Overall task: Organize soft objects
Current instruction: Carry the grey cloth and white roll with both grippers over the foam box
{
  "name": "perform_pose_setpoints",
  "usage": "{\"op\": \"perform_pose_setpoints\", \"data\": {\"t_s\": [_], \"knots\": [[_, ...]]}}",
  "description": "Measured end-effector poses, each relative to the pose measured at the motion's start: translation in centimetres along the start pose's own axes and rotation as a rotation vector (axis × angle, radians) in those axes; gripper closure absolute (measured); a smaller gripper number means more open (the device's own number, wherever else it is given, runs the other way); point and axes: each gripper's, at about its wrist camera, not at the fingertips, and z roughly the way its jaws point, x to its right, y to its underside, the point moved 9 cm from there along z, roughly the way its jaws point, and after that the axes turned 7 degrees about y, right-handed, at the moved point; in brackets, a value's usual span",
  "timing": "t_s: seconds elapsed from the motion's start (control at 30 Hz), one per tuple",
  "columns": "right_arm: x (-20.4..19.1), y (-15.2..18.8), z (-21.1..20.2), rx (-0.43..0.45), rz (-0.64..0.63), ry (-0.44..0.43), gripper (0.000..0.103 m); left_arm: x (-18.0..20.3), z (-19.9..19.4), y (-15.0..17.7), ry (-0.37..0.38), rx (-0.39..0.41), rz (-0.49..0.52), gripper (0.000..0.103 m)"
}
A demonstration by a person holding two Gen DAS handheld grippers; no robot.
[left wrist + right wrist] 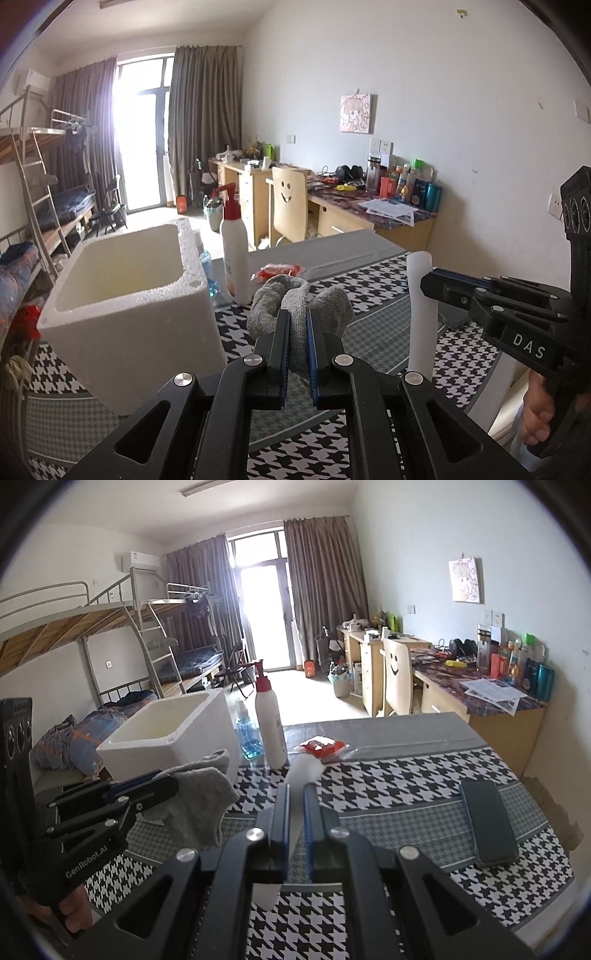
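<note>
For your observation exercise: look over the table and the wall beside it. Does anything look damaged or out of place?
Yes. The wall by the table's right edge is chipped, its paint flaked away to brown patches. A phone lies askew near that edge of the table. Nothing is spilled.

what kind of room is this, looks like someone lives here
Most likely a shared dorm room: metal bunk beds with ladders stand along one wall, a row of cluttered study desks runs along the other, and an air conditioner hangs near the curtained balcony door.
</note>
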Motion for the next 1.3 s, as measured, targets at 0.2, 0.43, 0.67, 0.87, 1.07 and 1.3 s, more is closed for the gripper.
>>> {"op": "perform_pose_setpoints", "data": {"t_s": [0.2,0.43,0.67,0.87,1.07,1.3], "knots": [[-0.3,-0.8,0.0,0.014,-0.002,-0.006,0.094,-0.2,0.3,-0.9,-0.011,0.008,0.008,0.094],[-0.5,-1.6,0.1,0.026,-0.005,-0.007,0.094,-0.3,0.3,-1.5,-0.009,0.015,0.01,0.094],[-0.5,-2.5,0.3,0.039,-0.01,-0.008,0.094,-0.4,-0.2,-2.7,-0.019,0.037,0.022,0.094],[-0.8,-3.3,0.3,0.05,-0.016,-0.01,0.094,-0.5,-0.2,-3.6,-0.031,0.054,0.028,0.094],[-1.2,-4.1,0.3,0.061,-0.021,-0.019,0.094,-1.6,-0.5,-4.8,-0.046,0.079,0.012,0.094],[-2.4,-5.4,0.4,0.081,-0.029,-0.033,0.094,-2.7,-1.1,-6.4,-0.066,0.118,0.001,0.094]]}}
